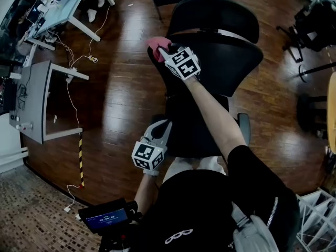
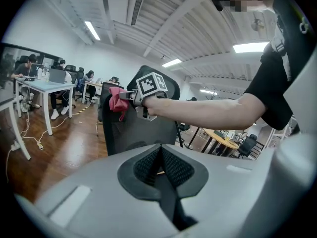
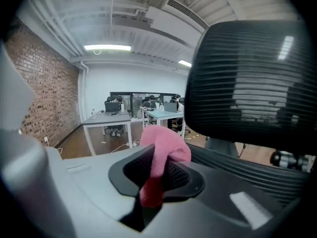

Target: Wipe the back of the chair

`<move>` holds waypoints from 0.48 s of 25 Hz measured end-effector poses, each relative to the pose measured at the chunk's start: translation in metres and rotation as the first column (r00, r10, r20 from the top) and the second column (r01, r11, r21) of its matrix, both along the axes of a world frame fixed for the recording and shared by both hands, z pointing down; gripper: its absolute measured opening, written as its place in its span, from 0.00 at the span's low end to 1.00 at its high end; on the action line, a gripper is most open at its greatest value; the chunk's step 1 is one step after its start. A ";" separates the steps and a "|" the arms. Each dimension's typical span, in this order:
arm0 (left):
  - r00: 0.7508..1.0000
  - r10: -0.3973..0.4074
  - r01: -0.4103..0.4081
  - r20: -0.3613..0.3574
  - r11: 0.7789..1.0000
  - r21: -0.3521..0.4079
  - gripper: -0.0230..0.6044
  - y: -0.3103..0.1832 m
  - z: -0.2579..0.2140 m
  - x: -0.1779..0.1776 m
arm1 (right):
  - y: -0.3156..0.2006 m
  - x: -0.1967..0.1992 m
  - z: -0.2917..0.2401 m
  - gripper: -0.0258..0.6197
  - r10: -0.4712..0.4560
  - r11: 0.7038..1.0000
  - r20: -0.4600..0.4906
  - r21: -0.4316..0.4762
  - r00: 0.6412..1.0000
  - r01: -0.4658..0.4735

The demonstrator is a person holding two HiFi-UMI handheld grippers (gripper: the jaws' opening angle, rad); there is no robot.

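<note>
Your right gripper [image 3: 157, 175] has its jaws closed tight on the pink cloth [image 3: 166, 150]. Only the head view places that cloth at the upper left edge of the chair back [image 1: 231, 62]. Your left gripper [image 2: 159, 165], closed and empty, hangs beside the seat [image 1: 191, 133].

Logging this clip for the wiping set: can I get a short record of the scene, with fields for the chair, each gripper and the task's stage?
chair: black mesh office chair with headrest, on a wooden floor
right gripper: shut on a pink cloth, raised to the top corner of the backrest
left gripper: shut, nothing between the jaws, held low and away from the backrest
task stage: cloth is at the backrest; contact looks likely but can't be confirmed
</note>
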State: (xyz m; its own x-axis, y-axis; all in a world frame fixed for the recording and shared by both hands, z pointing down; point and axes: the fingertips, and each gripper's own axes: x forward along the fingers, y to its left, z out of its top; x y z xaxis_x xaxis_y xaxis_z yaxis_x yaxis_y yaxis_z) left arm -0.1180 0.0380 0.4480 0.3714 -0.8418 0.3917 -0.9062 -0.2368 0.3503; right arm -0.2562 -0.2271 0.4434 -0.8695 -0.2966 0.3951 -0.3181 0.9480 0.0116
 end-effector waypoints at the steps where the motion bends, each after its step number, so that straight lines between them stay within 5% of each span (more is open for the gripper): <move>1: 1.000 0.010 -0.010 0.003 1.000 0.000 0.03 -0.003 0.000 0.002 | -0.006 0.009 -0.001 0.10 0.021 1.000 -0.001 -0.001 1.000 -0.021; 12: 0.992 0.126 -0.126 0.010 0.992 -0.008 0.03 -0.035 -0.003 0.053 | -0.089 0.170 -0.007 0.10 0.331 0.943 0.035 -0.046 0.943 -0.330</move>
